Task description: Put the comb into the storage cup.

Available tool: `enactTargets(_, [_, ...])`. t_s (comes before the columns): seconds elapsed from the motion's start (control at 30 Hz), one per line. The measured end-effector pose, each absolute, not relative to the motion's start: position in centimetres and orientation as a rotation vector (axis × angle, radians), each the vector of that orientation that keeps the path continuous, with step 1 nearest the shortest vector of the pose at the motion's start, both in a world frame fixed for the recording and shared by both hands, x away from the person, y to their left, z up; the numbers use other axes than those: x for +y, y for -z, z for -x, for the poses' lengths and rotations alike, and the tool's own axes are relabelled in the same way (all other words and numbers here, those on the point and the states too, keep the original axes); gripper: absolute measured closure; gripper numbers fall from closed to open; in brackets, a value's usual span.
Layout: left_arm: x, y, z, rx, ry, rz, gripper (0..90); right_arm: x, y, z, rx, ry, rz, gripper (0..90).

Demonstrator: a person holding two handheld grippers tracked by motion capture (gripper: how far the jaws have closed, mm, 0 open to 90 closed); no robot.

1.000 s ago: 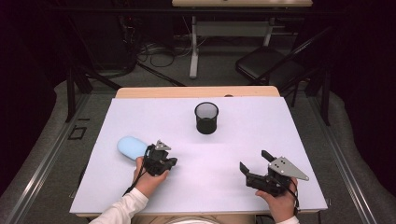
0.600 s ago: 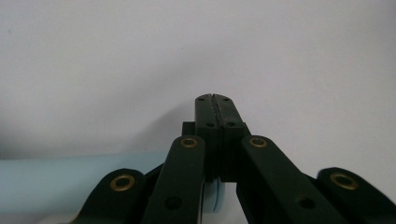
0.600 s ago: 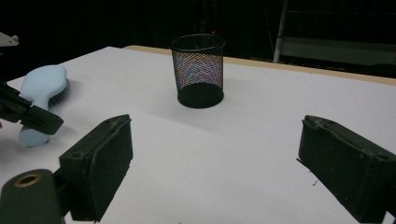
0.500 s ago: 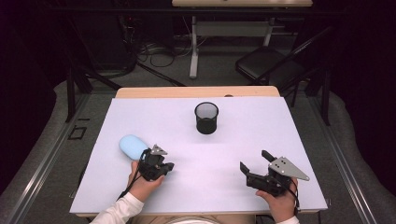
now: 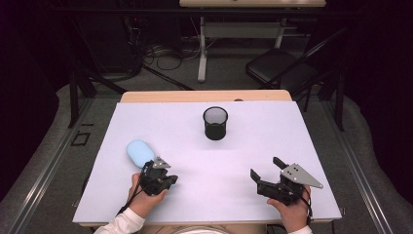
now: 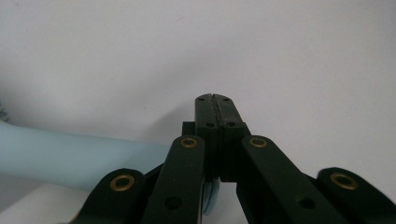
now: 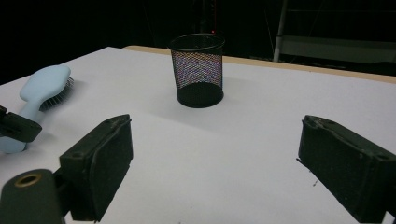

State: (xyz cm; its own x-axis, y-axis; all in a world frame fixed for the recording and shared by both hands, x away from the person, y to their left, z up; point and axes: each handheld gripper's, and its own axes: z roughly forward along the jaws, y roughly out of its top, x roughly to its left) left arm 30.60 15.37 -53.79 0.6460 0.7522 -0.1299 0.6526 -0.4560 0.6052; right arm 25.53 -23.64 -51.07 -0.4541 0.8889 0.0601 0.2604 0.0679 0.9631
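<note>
Pale-blue hairbrush (image 5: 140, 152) — handle end hidden behind shut left tongs (image 5: 168, 178)

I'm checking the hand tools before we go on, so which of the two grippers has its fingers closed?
The left gripper, beside the light blue hairbrush: its fingers meet. The right gripper stands wide open.

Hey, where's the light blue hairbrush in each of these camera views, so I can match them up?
High view: the hairbrush lies left of centre on the table, just beyond the shut left hand-held gripper.
Left gripper view: its pale blue handle crosses the lower left, beside the shut jaws.
Right gripper view: far left, bristles down.
Shared landmark: the black mesh cup.
</note>
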Motion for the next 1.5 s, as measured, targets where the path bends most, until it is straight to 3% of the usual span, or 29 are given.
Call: enactTargets(1.5, [18.9,53.7,-27.8,1.111,-0.229,-2.288,90.0,-23.5,51.2,-25.6,1.787,-1.414,-1.146,10.9])
